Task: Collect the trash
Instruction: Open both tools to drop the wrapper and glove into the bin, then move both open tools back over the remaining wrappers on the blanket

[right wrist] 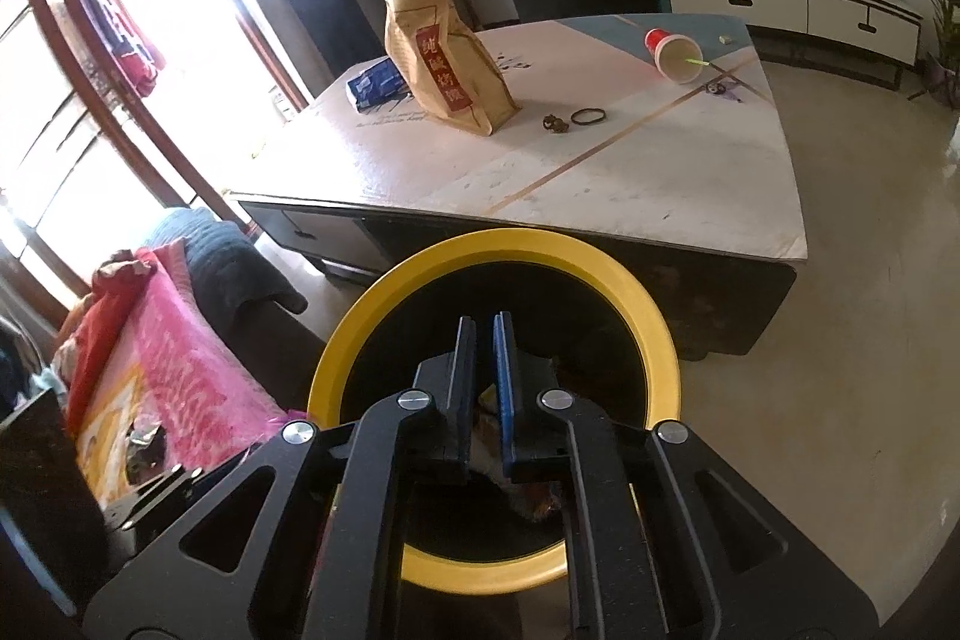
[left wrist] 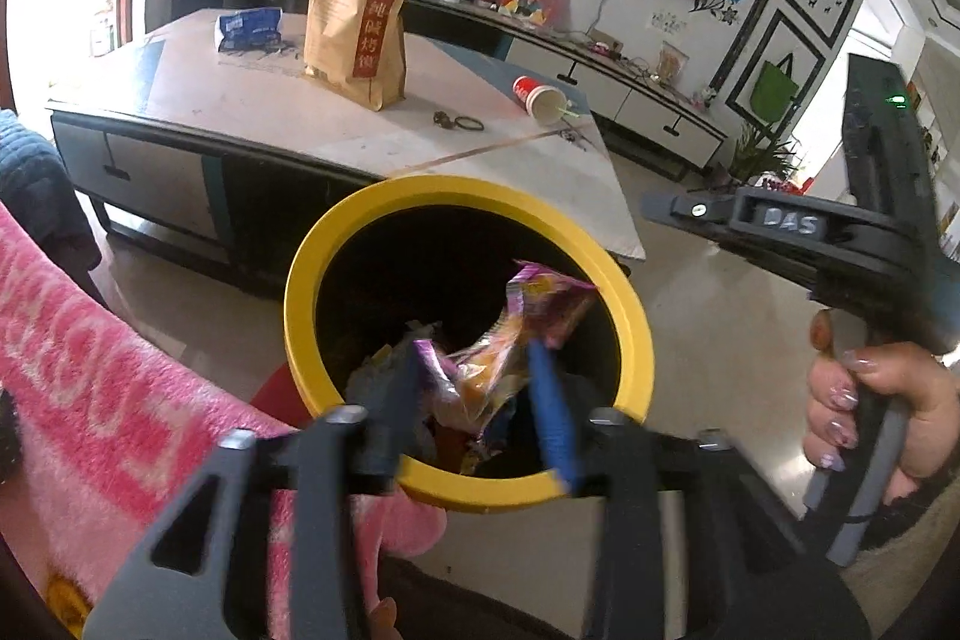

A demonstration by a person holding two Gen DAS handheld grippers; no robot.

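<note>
In the left wrist view, the left claw point(left wrist: 474, 400) is seen spread about halfway over the yellow-rimmed bin point(left wrist: 630, 340). A crinkled purple and orange snack wrapper point(left wrist: 510, 346) lies between its fingers; the pads do not appear to press on it, so it is judged released and dropping into the bin among other scraps. Such a wrapper is judged light, limp and slick, best pinched across a crumpled fold rather than a flat edge. Beyond the claw, on the bench point(left wrist: 450, 142), a tall brown paper bag point(left wrist: 357, 34) stands upright, a blue packet point(left wrist: 249, 28) lies to its left, and a tipped red paper cup point(left wrist: 537, 100) lies to its right. To the claw's right, a hand point(left wrist: 864, 412) holds the other tool.

In the right wrist view, the right claw point(right wrist: 485, 340) is shown over the same bin point(right wrist: 660, 358) with its jaws almost together, only a narrow gap left, and nothing is seen gripped. Ahead of it on the bench point(right wrist: 600, 184), the paper bag point(right wrist: 447, 58) is judged light but bulky, best taken by its folded top. The cup point(right wrist: 672, 49) is judged thin and crushable, best taken gently across its rim.
</note>
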